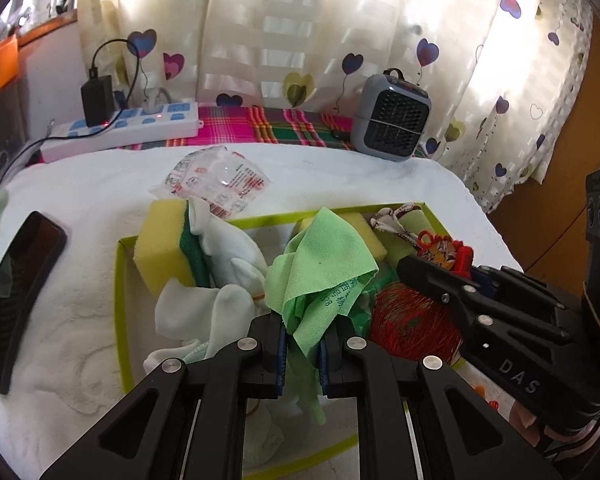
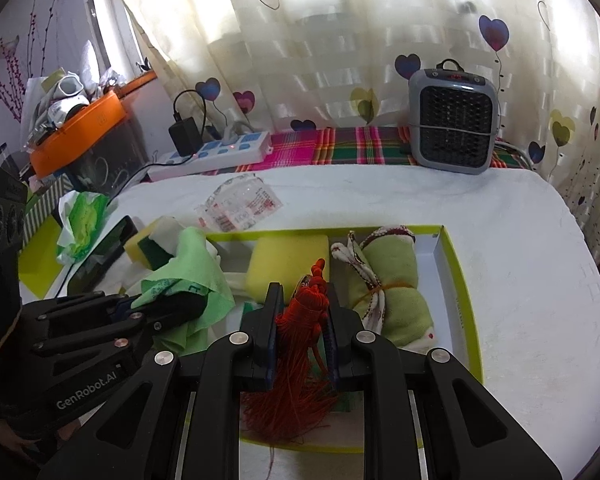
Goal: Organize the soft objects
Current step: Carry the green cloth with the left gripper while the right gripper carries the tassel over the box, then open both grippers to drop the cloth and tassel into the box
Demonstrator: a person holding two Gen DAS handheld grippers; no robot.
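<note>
Soft objects are mostly gathered in or at the shallow green-rimmed box (image 2: 456, 272) that sits on the white towel (image 2: 540, 280) covering the tabletop. Inside the box, a yellow sponge (image 2: 288, 260) lies flat at the far side and a rolled green cloth bundle (image 2: 396, 300) tied with patterned fabric lies along the right wall. A second sponge (image 1: 164, 252), yellow with a dark green layer, is propped tilted against the box's far left corner, touching white socks (image 1: 204, 312) heaped at the left end. The left gripper (image 1: 303, 344) is seen with its jaws narrow, pinching a light green cloth (image 1: 320, 276) held above the box interior. The right gripper (image 2: 302, 316) has its jaws narrow as well, closed on a red tassel (image 2: 300, 360) whose fringe hangs down over the near part of the box. Both grippers are close together over the box. A clear printed plastic wrapper (image 1: 216, 180) lies on the towel just beyond the box, and a black phone (image 1: 16, 288) lies well to the left. Judgement: the task appears well advanced; most soft items are already in the box, the two held items are not yet set down, and the tilted sponge and loose socks probably need tidying.
</note>
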